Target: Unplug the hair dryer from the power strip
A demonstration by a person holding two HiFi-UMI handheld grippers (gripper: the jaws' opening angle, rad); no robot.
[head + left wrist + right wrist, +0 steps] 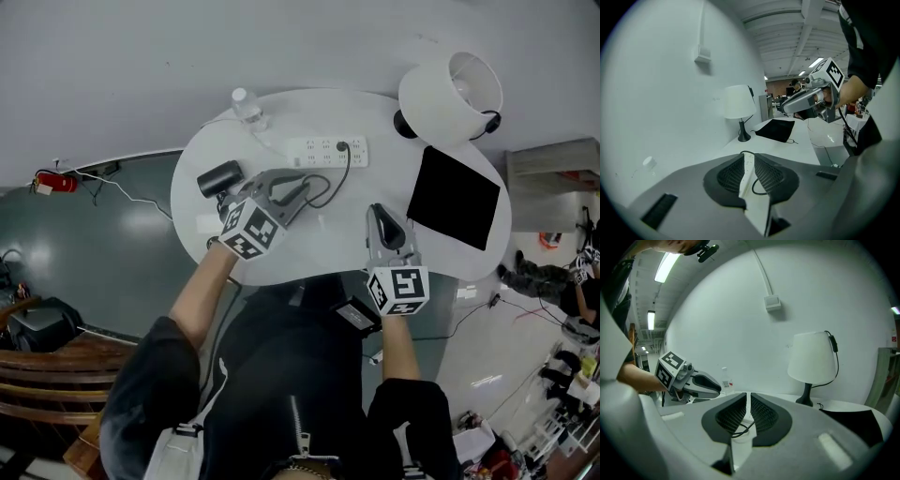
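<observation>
A white power strip (328, 150) lies at the far side of the round white table (281, 248). A black plug (342, 147) sits in it, and its cord (328, 183) loops back toward the black hair dryer (220, 178) at the table's left. My left gripper (298, 190) hovers beside the dryer and points at the strip. Its jaws stand a narrow gap apart with nothing held; the strip (748, 168) shows through that gap. My right gripper (378, 214) hangs over the table's middle, shut and empty, with the cord (740, 427) showing beneath it.
A white lamp (450, 94) stands at the back right, with a black cloth (455, 208) lying in front of it. A water bottle (248, 108) stands at the back left. The wall runs close behind the table, and cables cross the floor on both sides.
</observation>
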